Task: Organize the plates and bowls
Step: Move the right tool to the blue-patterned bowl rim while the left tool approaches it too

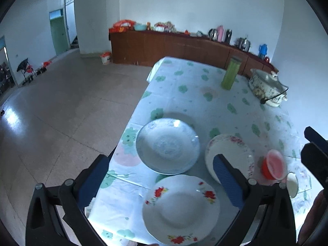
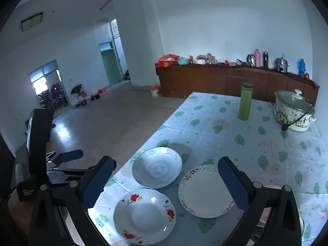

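Three plates lie near the table's front left corner. A pale blue patterned plate (image 1: 168, 145) (image 2: 157, 167) is farthest. A white plate with red flowers (image 1: 181, 209) (image 2: 144, 215) is nearest. A white plate with a pink floral rim (image 1: 229, 155) (image 2: 205, 191) lies to the right. A small red bowl (image 1: 273, 164) and a small white bowl (image 1: 292, 184) sit further right. My left gripper (image 1: 162, 176) is open above the plates, holding nothing. My right gripper (image 2: 166, 182) is open above them too, empty. The left gripper shows at the left in the right wrist view (image 2: 67, 157).
A flowered tablecloth (image 2: 235, 135) covers the table. A green bottle (image 2: 245, 104) and a lidded slow cooker (image 2: 294, 110) with its cord stand at the far side. The table's left edge drops to a tiled floor (image 2: 106, 123). A wooden sideboard (image 2: 225, 82) lines the back wall.
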